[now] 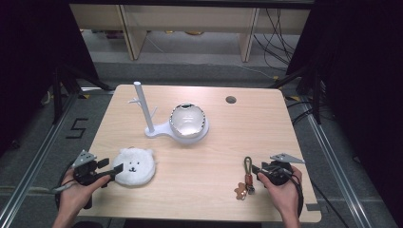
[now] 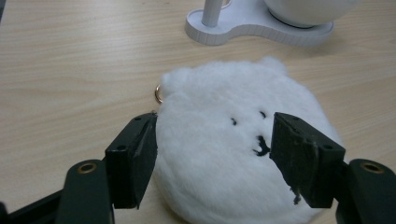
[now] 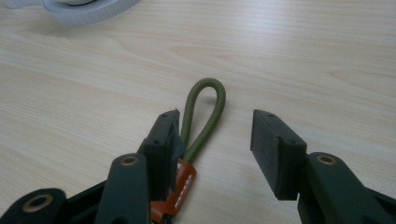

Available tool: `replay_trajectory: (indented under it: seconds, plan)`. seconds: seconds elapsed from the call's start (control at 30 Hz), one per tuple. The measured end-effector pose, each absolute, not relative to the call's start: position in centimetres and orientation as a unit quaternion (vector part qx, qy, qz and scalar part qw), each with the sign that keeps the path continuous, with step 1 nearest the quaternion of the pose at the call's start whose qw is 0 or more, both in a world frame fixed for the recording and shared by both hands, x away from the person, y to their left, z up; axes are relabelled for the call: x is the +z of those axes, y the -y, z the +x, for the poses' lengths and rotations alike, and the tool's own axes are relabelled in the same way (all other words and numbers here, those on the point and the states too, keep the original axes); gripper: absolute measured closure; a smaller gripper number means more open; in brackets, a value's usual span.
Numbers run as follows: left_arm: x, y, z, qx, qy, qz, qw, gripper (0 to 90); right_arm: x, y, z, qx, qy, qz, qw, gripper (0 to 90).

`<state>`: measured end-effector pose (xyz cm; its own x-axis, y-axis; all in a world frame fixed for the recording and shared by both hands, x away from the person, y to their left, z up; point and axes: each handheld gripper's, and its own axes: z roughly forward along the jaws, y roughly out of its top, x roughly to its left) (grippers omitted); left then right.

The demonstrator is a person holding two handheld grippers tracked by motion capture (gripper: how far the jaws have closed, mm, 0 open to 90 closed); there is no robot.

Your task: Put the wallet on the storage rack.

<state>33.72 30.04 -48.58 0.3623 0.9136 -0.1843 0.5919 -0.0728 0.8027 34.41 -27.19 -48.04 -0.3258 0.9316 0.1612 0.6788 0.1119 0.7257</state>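
1. Light wood-grain table (image 1: pixel 209 156) with a round cable hole (image 1: pixel 231 99) near the far edge; grey floor, pale shelving (image 1: pixel 190 28) behind, dark curtains at both sides.
2. White fluffy bear-face pouch (image 2: pixel 233 154) lies front-left on the table; left gripper (image 2: pixel 215 154) jaws apart, straddling it, pads just off the fur.
3. Olive cord loop keychain with orange tag (image 3: pixel 201 121) lies front-right; right gripper (image 3: pixel 217 149) jaws apart, loop beside the left jaw, unclamped.
4. White branch-style stand with glossy bowl (image 1: pixel 183 121) sits mid-table.
5. Keychain's lower end hidden behind the jaw; tag lettering unreadable; small gold ring (image 2: pixel 159 93) half tucked under the fur.
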Motion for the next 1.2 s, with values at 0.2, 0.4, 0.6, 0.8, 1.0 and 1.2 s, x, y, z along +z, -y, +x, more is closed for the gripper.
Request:
replay_trajectory:
  seconds: [0.2, 0.4, 0.6, 0.8, 1.0, 1.2]
  plan:
    - [-47.5, -30.4, 35.7, 0.158, -0.528, 0.74, 0.386, 32.2, -47.8, 27.8, 34.5, 0.362, -0.725, 0.56, 0.171, 52.8]
    - [-46.5, -30.4, 37.6, 0.132, -0.531, 0.769, 0.329, 34.7, -47.7, 28.0, 34.4, 0.362, -0.721, 0.566, 0.171, 52.3]
    - [-45.9, -30.4, 39.5, 0.093, -0.543, 0.786, 0.28, 33.8, -47.6, 27.7, 34.4, 0.361, -0.718, 0.574, 0.156, 51.7]
    - [-46.6, -30.9, 40.9, 0.062, -0.562, 0.784, 0.256, 33.0, -47.6, 28.1, 34.5, 0.365, -0.727, 0.558, 0.162, 50.9]
    - [-47.4, -30.3, 41.4, 0.042, -0.574, 0.777, 0.256, 33.2, -47.7, 28.0, 34.5, 0.361, -0.729, 0.56, 0.159, 50.4]
    - [-48.7, -29.9, 42.1, 0.013, -0.575, 0.782, 0.24, 38.0, -47.8, 27.7, 34.6, 0.366, -0.732, 0.555, 0.15, 49.6]
